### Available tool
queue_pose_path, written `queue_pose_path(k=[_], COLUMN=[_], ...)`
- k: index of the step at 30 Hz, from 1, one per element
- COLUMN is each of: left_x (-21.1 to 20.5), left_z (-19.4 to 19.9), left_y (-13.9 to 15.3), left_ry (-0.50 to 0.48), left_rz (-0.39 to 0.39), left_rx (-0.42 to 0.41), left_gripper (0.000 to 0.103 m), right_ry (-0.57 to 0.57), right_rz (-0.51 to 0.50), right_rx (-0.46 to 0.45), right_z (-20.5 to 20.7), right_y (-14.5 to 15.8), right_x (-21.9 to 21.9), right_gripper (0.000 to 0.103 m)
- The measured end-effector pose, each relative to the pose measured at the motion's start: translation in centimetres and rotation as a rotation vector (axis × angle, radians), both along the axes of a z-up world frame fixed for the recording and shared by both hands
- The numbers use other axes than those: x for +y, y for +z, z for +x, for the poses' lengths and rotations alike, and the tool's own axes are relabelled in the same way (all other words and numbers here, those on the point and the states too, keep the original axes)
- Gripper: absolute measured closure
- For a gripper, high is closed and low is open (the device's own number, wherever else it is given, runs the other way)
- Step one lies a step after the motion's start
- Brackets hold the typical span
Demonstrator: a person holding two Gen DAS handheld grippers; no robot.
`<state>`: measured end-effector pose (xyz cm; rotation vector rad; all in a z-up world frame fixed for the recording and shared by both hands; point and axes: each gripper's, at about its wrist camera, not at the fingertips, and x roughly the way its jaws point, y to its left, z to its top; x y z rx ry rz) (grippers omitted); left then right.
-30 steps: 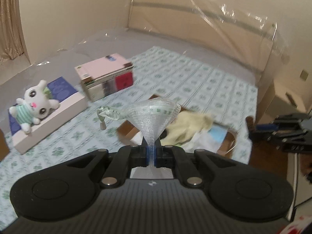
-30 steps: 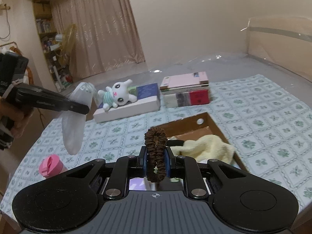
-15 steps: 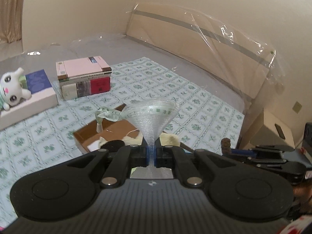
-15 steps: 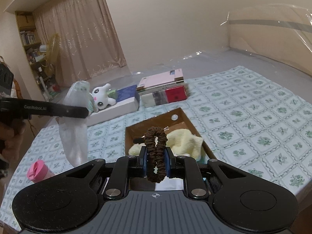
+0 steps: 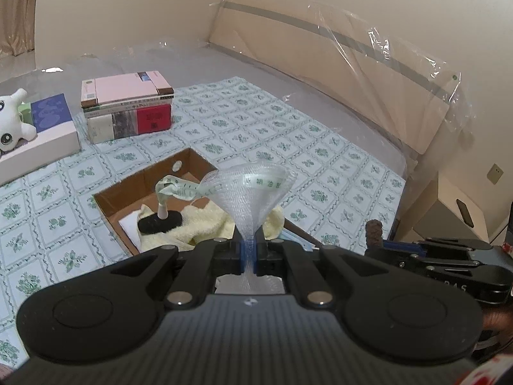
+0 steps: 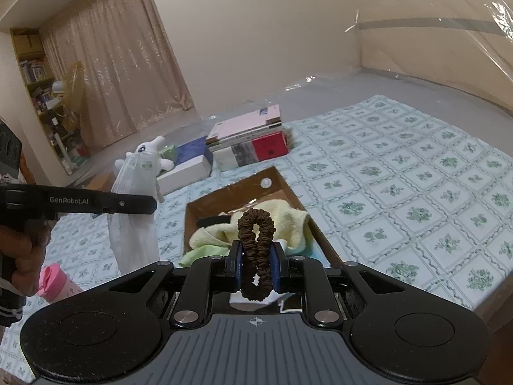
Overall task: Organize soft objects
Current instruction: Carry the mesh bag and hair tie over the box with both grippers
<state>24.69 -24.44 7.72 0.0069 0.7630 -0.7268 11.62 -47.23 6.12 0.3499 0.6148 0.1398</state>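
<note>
My left gripper [image 5: 248,250] is shut on a white mesh sleeve [image 5: 253,189] with a green printed tape trailing from it; the mesh fans out above the jaws. It hangs over the near end of an open cardboard box [image 5: 141,179] on the patterned bedspread. In the box lie a yellow towel [image 5: 205,221] and a black pad [image 5: 160,224]. My right gripper [image 6: 256,266] is shut on a brown scrunchie [image 6: 256,240], just in front of the box [image 6: 224,197] and towel [image 6: 282,218]. The left gripper [image 6: 154,203] and its mesh sleeve [image 6: 134,211] show at the left of the right wrist view.
A stack of books [image 5: 125,109] and a white plush toy [image 5: 12,122] on a flat white box [image 5: 48,138] lie beyond the cardboard box. A pink cup [image 6: 54,279] stands near the bed's edge. A plastic-wrapped headboard [image 5: 336,73] and bedside cabinet [image 5: 455,211] are to the right.
Both grippers have come lower and closer to the cardboard box, which now looks larger. The plush toy slid to the left edge of the left wrist view. Both grips are unchanged.
</note>
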Motion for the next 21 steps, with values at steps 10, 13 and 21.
queue_pose_path(k=[10,13,21], left_x=[-1.2,-1.7,-2.4], left_z=[1.1,1.9,4.9], left_y=[-1.4,-2.2,-6.0], left_ry=[-0.003,-0.008,-0.011], left_rz=[-0.006,-0.009,-0.006], left_rx=[0.011,0.022,0.076], left_gripper=[0.1,0.1,0.1], right_ry=[-0.003,-0.014,0.045], right_rz=[-0.05,-0.09,-0.167], right_rx=[0.033,0.054,0.148], right_z=[1.9,3.2,7.5], right_y=[-1.5,-2.6,-6.4], right_x=[-0.7,-1.2,-1.1], right_gripper=[0.085,0.085,0.085])
